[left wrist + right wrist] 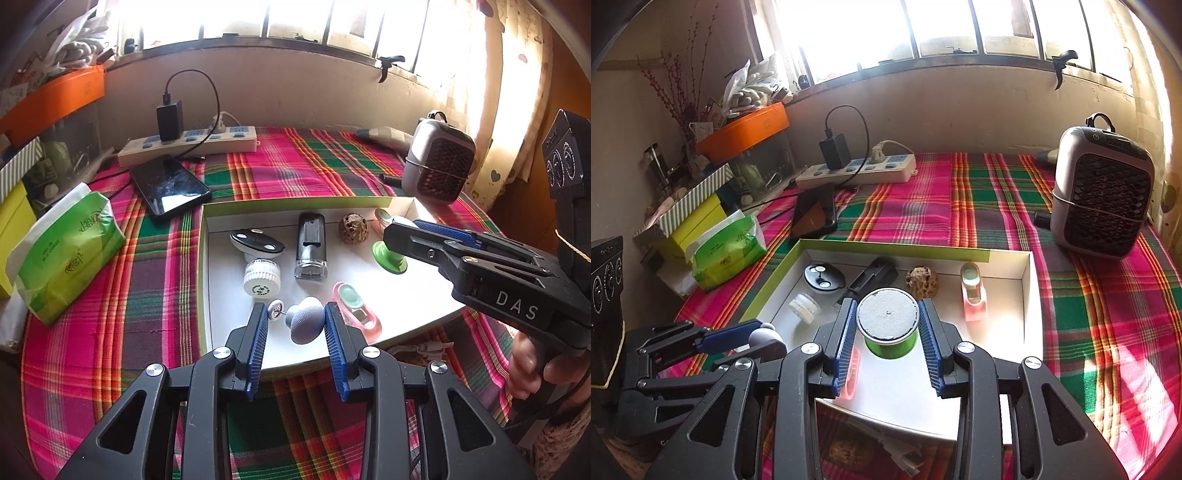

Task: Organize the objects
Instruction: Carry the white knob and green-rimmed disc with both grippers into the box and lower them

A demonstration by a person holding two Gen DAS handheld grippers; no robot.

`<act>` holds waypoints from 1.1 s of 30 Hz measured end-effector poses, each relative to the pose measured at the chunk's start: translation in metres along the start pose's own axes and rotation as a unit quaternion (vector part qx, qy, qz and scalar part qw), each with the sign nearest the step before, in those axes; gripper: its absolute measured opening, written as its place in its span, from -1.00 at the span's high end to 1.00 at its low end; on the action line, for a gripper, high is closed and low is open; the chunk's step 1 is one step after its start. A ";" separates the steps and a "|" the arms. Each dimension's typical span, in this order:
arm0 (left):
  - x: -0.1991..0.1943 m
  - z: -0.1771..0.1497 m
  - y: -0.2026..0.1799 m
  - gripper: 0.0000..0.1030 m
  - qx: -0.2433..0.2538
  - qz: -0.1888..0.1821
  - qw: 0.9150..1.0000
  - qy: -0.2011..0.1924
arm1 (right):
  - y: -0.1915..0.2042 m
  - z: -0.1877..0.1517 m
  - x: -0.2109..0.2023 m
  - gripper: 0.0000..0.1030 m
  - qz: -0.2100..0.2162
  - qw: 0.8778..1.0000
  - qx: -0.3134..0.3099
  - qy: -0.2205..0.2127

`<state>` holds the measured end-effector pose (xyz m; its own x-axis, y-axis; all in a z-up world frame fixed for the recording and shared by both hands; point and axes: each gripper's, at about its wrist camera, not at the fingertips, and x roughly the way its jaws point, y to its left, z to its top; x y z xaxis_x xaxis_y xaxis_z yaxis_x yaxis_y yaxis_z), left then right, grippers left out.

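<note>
A shallow white tray with a green rim lies on the plaid cloth. My left gripper hovers over its near edge, shut on a grey mushroom-shaped knob; the right wrist view shows that gripper and knob low on the left. My right gripper is shut on a green round pot with a grey top above the tray. The left wrist view shows it at the right with the green pot under its tips.
In the tray lie a black oval piece, a white ribbed cap, a black-and-clear device, a walnut-like ball and a pink holder. Around it are a tissue pack, phone, power strip and small heater.
</note>
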<state>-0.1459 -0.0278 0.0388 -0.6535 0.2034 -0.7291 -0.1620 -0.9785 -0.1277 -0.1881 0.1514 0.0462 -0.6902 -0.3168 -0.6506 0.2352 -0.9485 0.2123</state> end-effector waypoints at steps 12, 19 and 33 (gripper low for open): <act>0.014 0.001 0.004 0.43 -0.005 0.004 1.000 0.015 | -0.006 0.011 0.019 0.31 0.005 1.000 -0.001 0.008; 0.022 0.002 0.005 0.43 -0.006 0.005 1.000 0.022 | -0.010 0.013 0.033 0.31 0.013 1.000 0.005 0.017; 0.029 0.005 0.006 0.43 -0.002 0.007 1.000 0.025 | -0.008 0.014 0.049 0.31 0.014 0.999 -0.002 0.030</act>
<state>-0.1690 -0.0273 0.0201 -0.6180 0.1882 -0.7633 -0.1499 -0.9813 -0.1206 -0.2335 0.1434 0.0232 -0.6403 -0.3428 -0.6874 0.2578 -0.9389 0.2281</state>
